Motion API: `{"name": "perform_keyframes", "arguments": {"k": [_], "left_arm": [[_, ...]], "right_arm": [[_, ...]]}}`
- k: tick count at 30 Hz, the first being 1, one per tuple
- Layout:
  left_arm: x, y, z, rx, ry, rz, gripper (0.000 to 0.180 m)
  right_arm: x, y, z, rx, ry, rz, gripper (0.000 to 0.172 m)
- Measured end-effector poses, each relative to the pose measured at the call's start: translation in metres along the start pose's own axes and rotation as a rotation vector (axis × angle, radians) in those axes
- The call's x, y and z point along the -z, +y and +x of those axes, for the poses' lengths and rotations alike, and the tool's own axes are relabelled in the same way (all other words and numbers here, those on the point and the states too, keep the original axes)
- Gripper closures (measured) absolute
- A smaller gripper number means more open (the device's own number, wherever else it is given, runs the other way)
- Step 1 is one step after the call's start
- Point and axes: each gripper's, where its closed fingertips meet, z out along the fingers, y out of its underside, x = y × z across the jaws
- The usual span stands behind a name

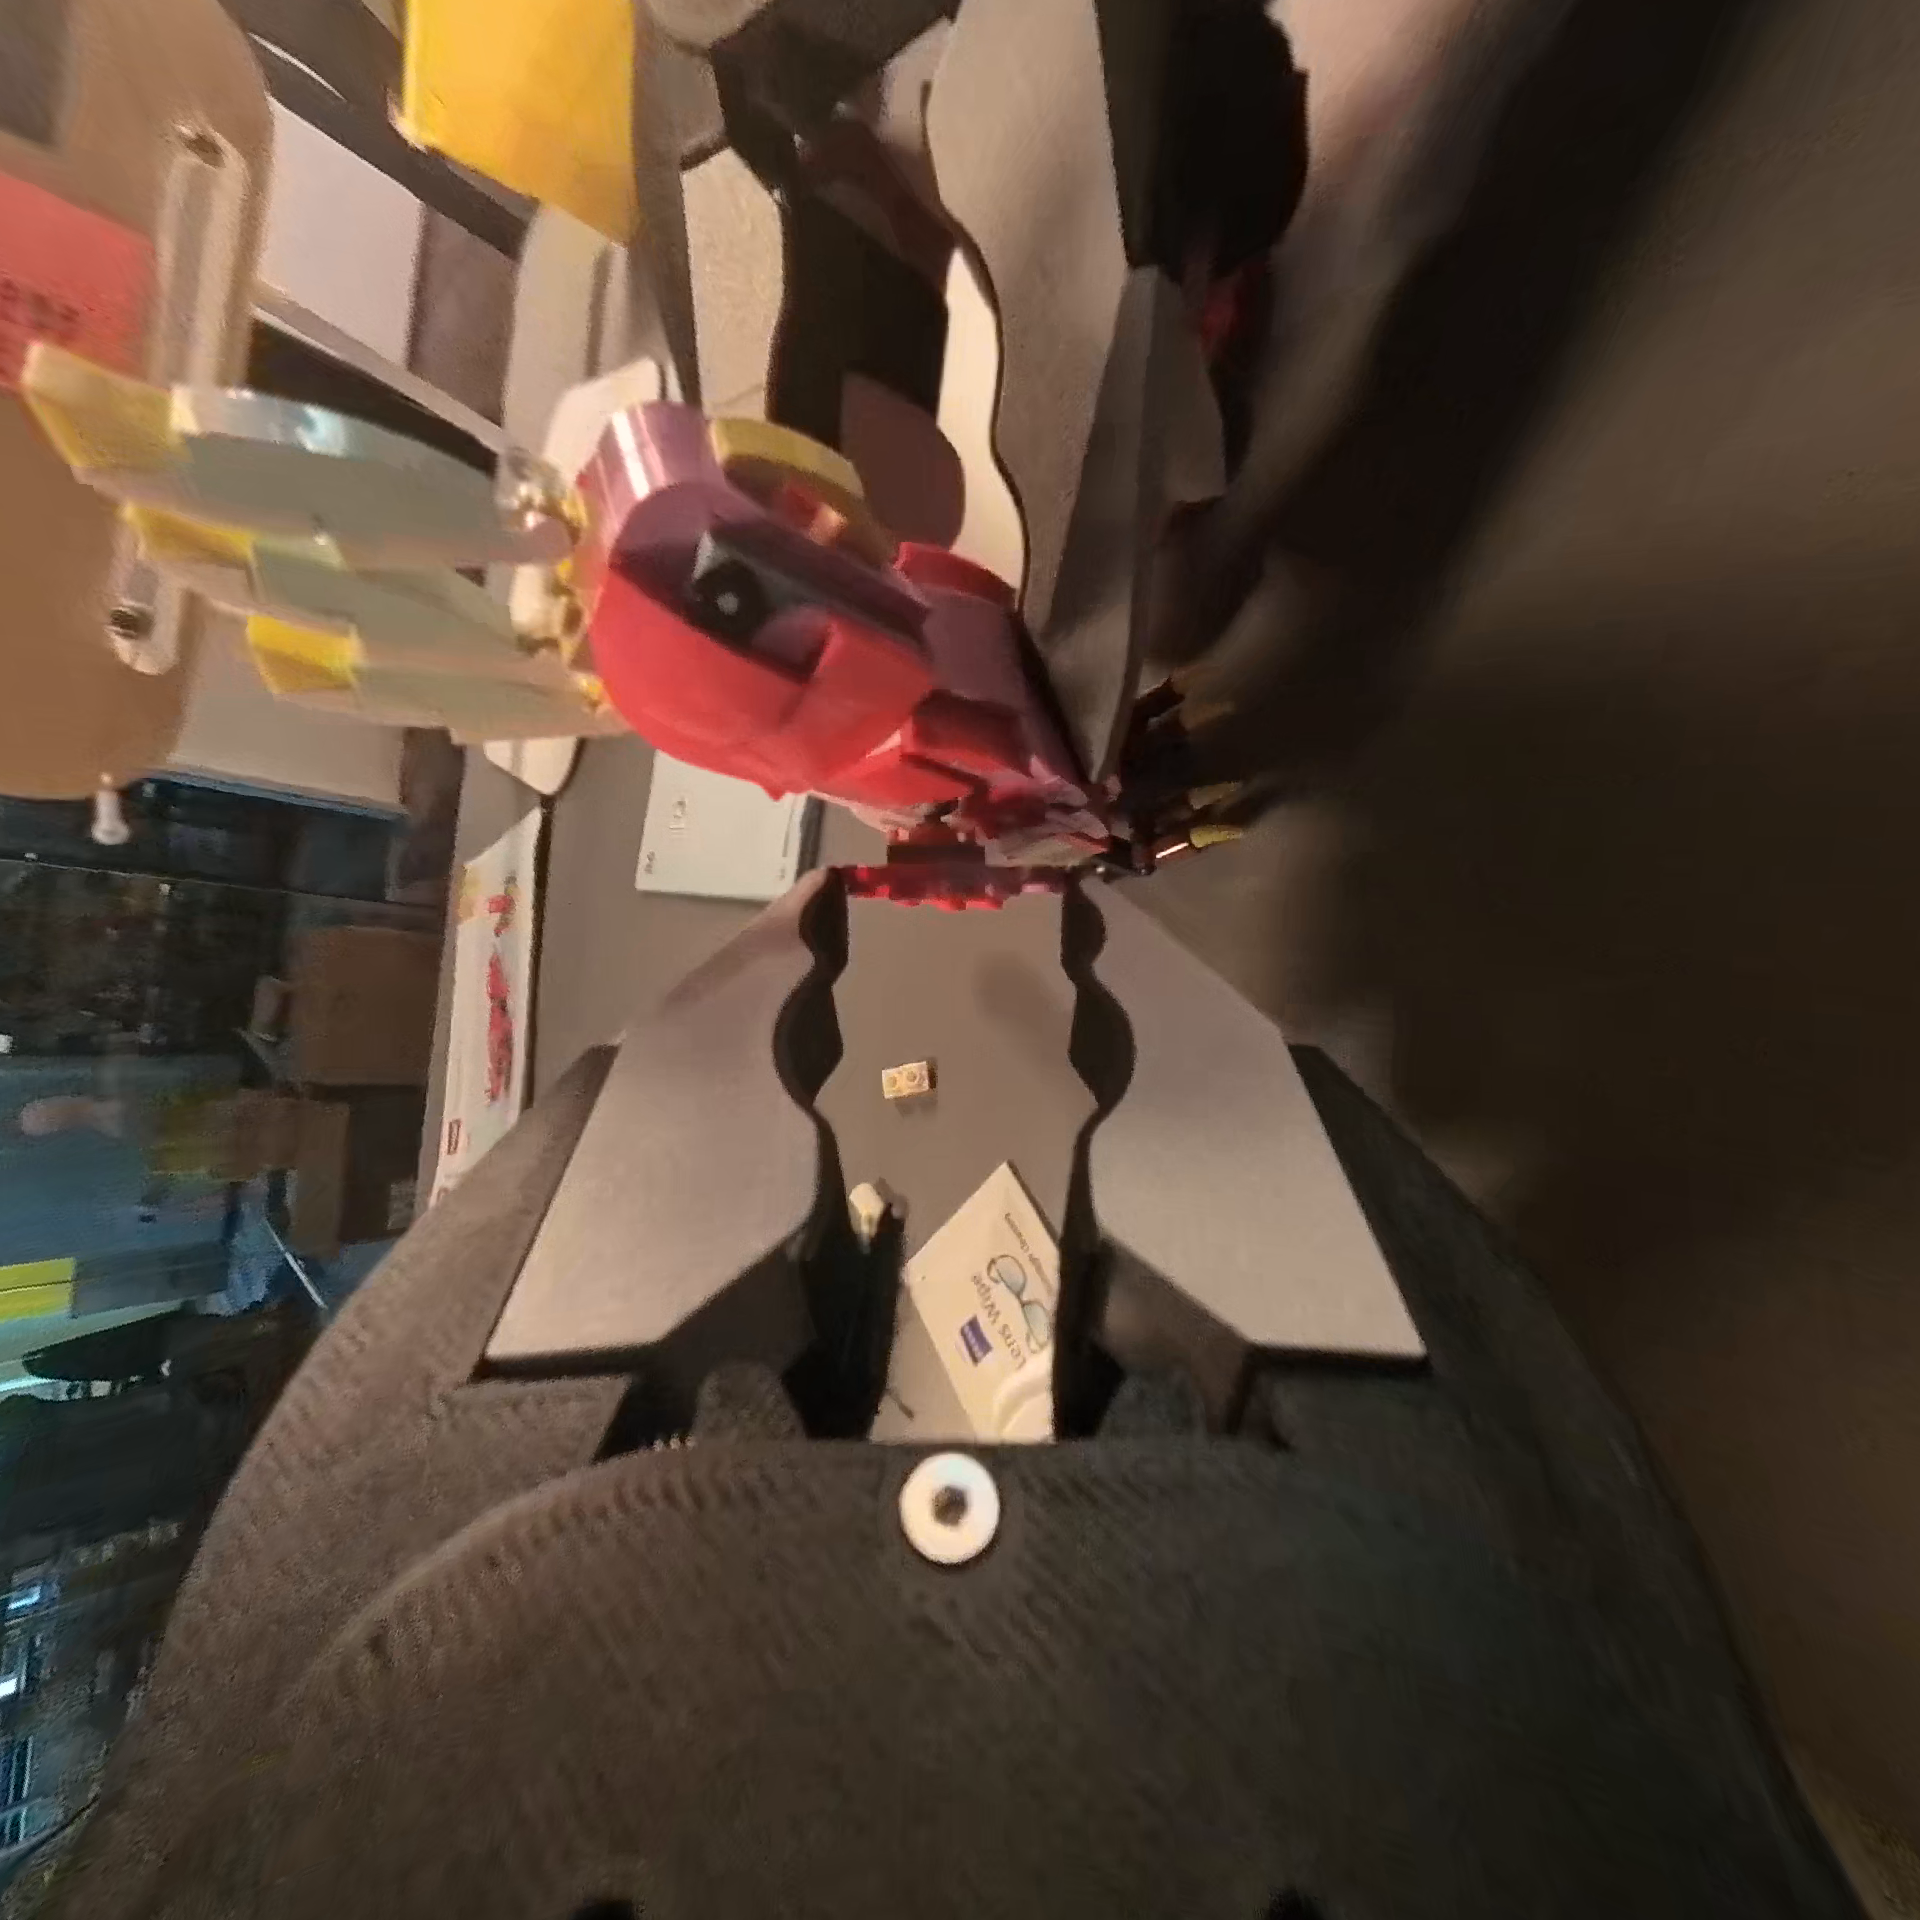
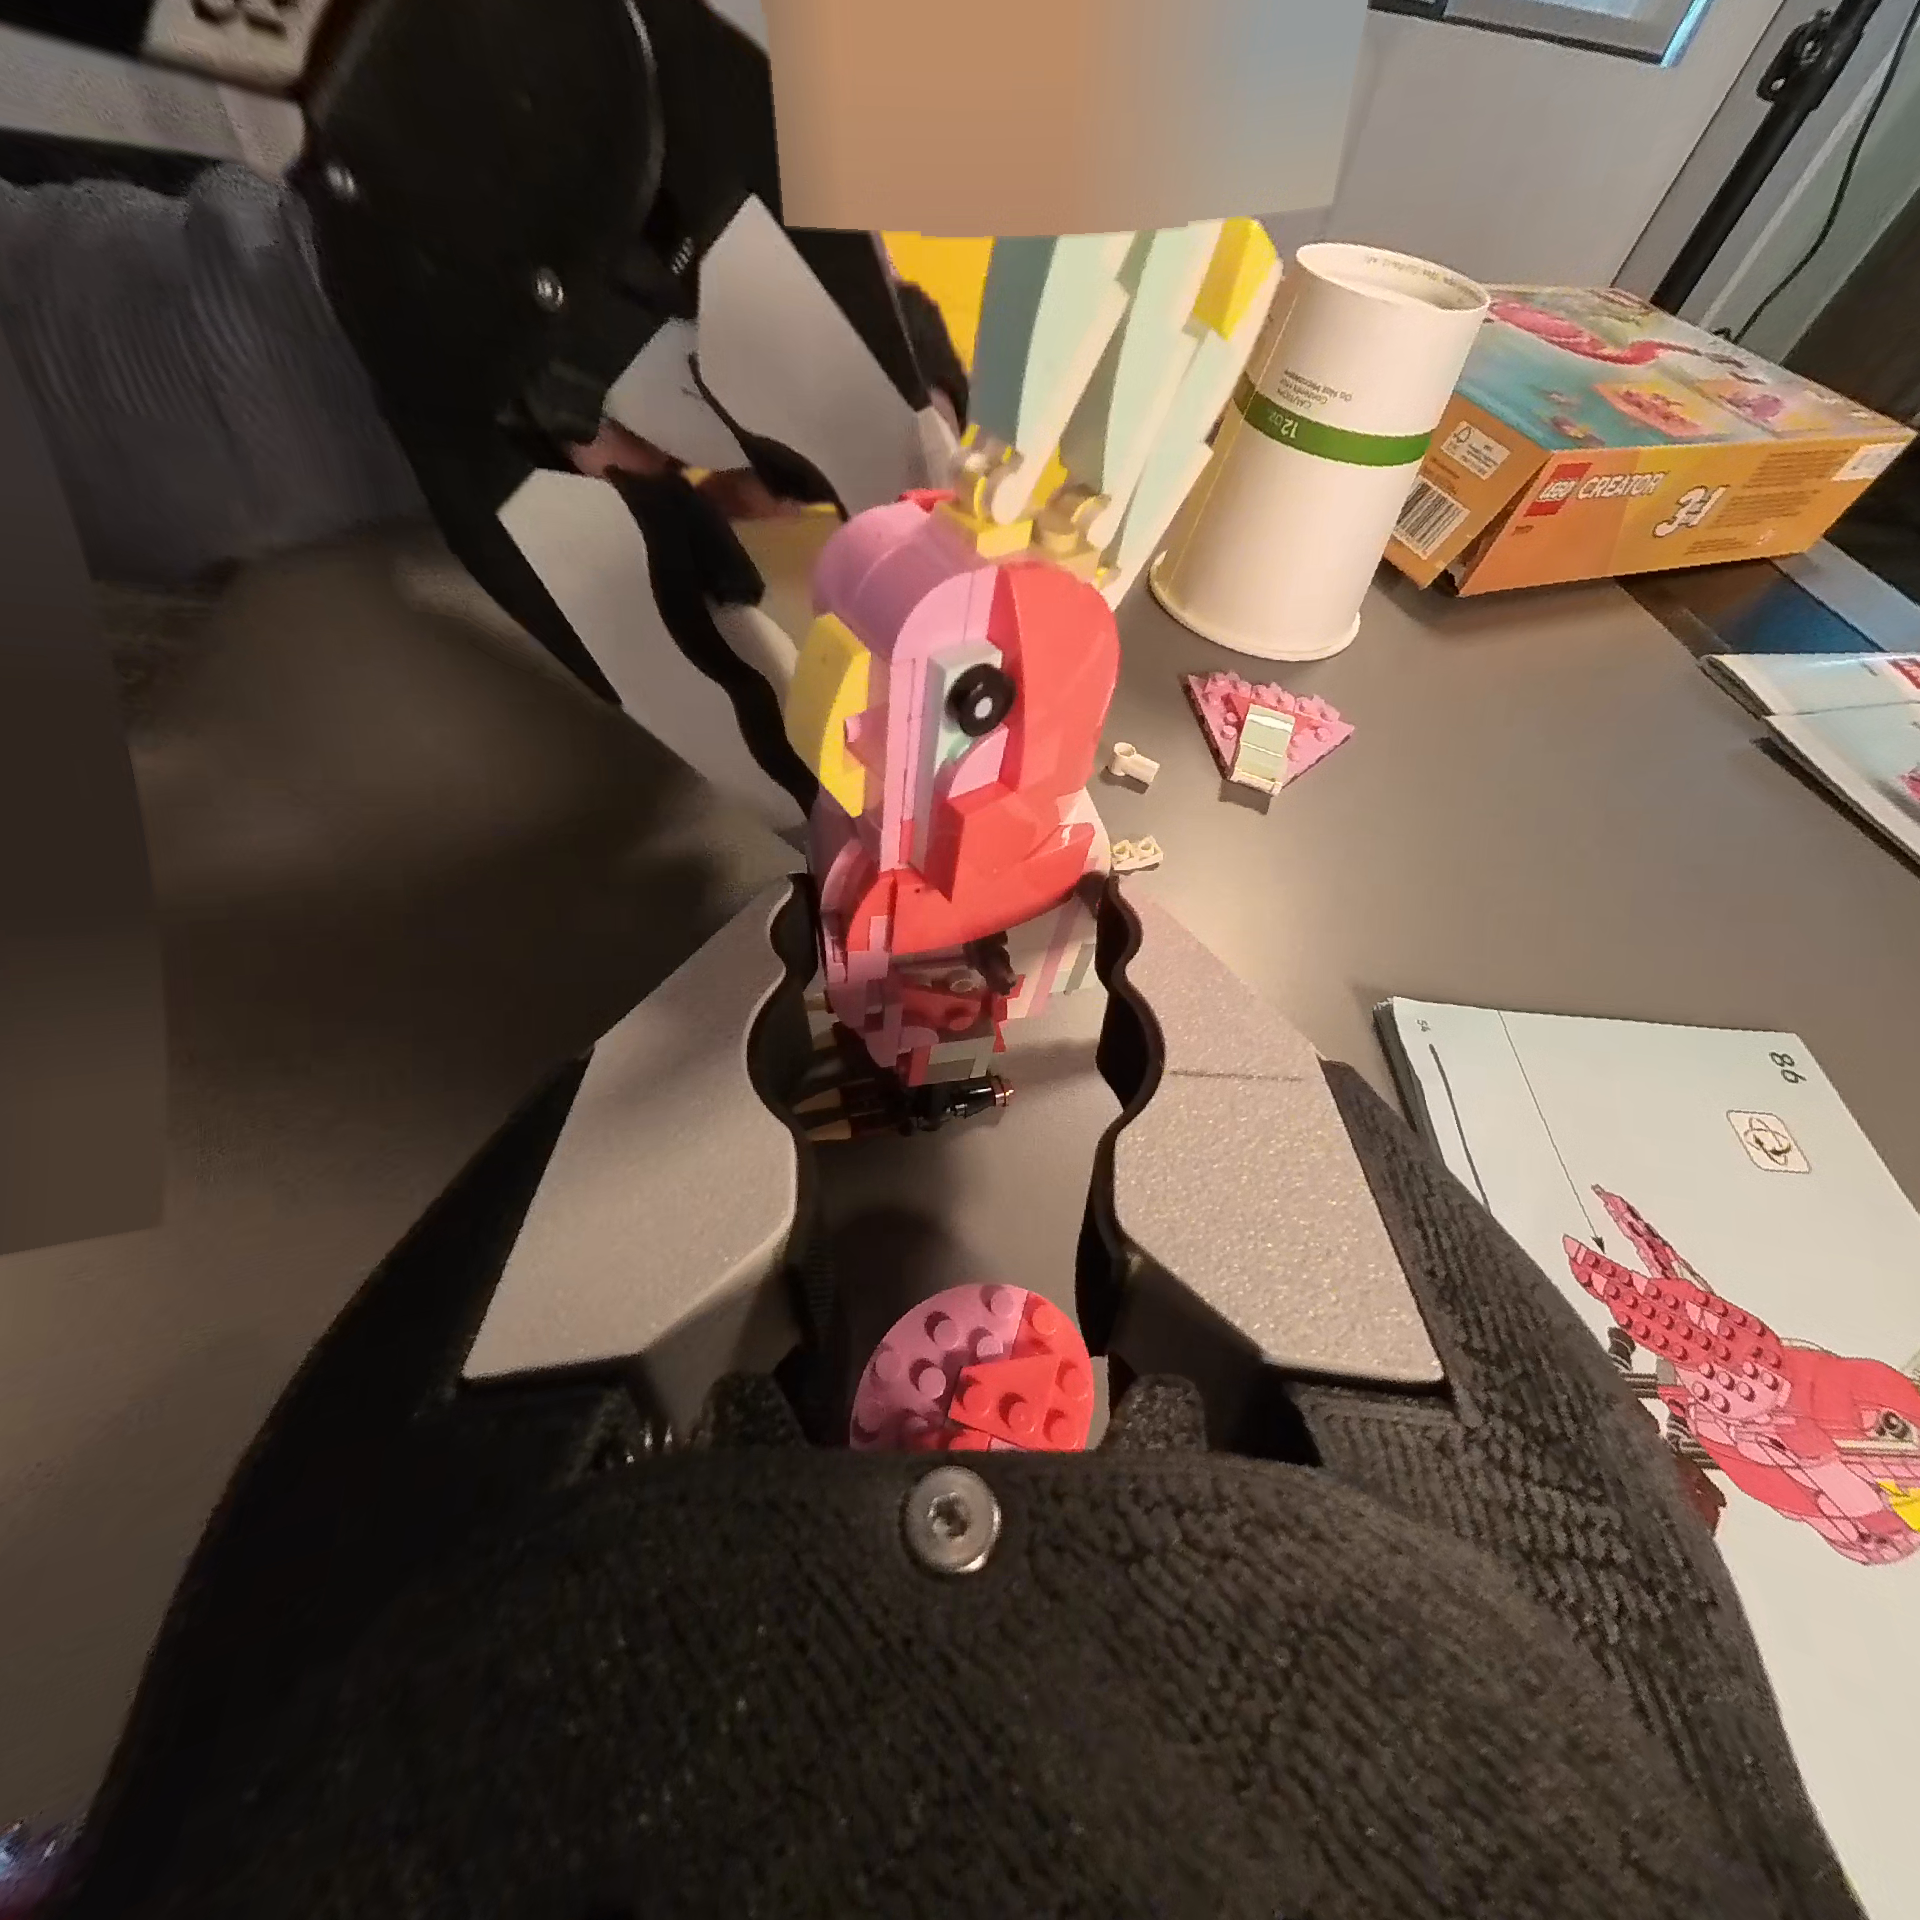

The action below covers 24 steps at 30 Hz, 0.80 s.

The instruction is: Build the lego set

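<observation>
Pink-red brick bird point(image 2: 966, 790), yellow beak

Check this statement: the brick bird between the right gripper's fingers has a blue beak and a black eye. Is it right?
No. The bird between the right gripper's fingers has a yellow beak, not blue, and a black eye; the right wrist view shows it.
</observation>
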Motion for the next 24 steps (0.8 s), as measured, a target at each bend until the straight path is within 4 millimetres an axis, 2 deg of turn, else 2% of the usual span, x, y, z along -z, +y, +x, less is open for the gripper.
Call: {"name": "perform_keyframes", "arguments": {"k": [5, 15, 24], "left_arm": [[0.0022, 0.0002, 0.0013, 0.025, 0.111, -0.078, 0.14], [0.0054, -0.0025, 0.0045, 0.23, 0.375, -0.1, 0.14], [0.0054, -0.0057, 0.0037, 0.324, 0.421, -0.151, 0.139]], "right_arm": [[0.0001, 0.0, -0.0006, 0.013, 0.004, 0.0, 0.119], [0.0001, -0.0001, -0.0011, 0.027, 0.012, 0.0, 0.119], [0.0002, -0.0002, -0.001, 0.029, 0.015, 0.001, 0.119]]}}
